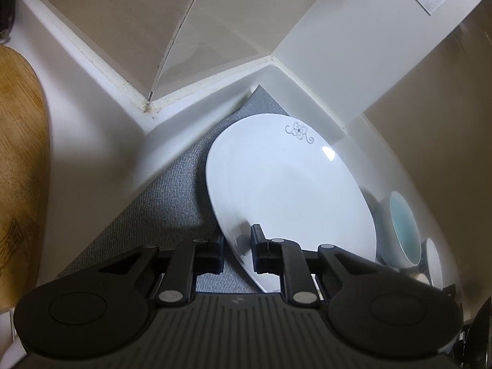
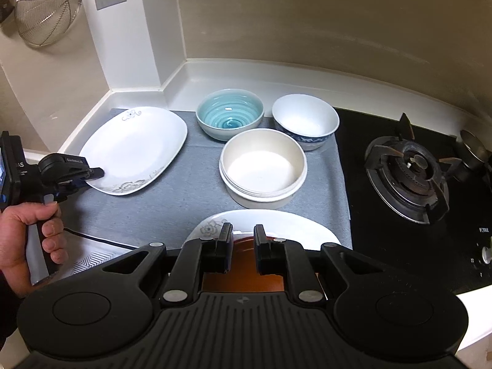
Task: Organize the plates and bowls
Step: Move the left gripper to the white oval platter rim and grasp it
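Note:
A white oval plate [image 1: 292,184] with a flower motif lies on a grey mat [image 1: 166,203] in the counter corner. My left gripper [image 1: 238,252] is shut on its near rim, one finger above and one below. The right wrist view shows the same oval plate [image 2: 135,147] with the left gripper [image 2: 95,173] clamped on its edge. My right gripper [image 2: 243,246] is shut on the rim of a brown dish [image 2: 243,279], just above a second white flowered plate [image 2: 276,224]. Behind stand a teal bowl [image 2: 230,117], a blue-patterned white bowl [image 2: 304,120] and stacked cream bowls [image 2: 263,166].
A gas burner [image 2: 409,172] on black glass borders the mat's right side. A wire strainer [image 2: 46,9] hangs on the wall at upper left. A wooden board [image 1: 21,169] stands left of the corner. A person's hand [image 2: 27,233] holds the left gripper's handle.

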`<state>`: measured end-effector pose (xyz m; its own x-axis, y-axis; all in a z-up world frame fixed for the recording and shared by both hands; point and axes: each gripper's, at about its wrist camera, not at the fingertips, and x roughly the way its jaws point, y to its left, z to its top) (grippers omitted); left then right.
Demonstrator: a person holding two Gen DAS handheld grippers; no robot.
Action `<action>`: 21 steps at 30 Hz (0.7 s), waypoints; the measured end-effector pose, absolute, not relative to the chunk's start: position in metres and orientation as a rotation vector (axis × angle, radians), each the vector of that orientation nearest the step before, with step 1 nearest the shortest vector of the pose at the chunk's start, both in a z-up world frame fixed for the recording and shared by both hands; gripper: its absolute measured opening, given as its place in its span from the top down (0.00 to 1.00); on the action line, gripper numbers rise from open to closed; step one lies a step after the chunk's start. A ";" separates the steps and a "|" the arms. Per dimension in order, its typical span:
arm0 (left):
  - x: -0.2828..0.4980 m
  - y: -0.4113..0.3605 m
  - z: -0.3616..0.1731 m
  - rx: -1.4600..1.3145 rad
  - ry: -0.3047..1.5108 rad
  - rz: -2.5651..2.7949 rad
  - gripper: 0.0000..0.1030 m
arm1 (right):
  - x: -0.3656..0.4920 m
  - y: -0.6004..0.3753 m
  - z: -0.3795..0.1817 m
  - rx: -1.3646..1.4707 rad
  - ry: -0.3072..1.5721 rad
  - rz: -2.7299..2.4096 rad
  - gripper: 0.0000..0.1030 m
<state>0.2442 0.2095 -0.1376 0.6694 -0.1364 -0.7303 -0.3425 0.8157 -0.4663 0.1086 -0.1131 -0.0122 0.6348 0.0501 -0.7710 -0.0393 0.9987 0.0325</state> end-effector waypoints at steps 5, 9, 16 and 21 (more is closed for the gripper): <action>0.233 0.205 -0.138 -0.625 0.853 0.115 0.82 | 0.112 -0.112 -0.013 0.022 0.883 0.064 0.85; 0.220 0.203 -0.138 -0.624 0.862 0.116 0.81 | 0.116 -0.112 -0.016 0.035 0.884 0.080 0.85; 0.184 0.199 -0.138 -0.615 0.891 0.100 0.78 | 0.128 -0.099 -0.023 0.046 0.888 0.140 0.85; 0.151 0.196 -0.135 -0.608 0.922 0.074 0.76 | 0.136 -0.084 -0.030 0.056 0.891 0.197 0.85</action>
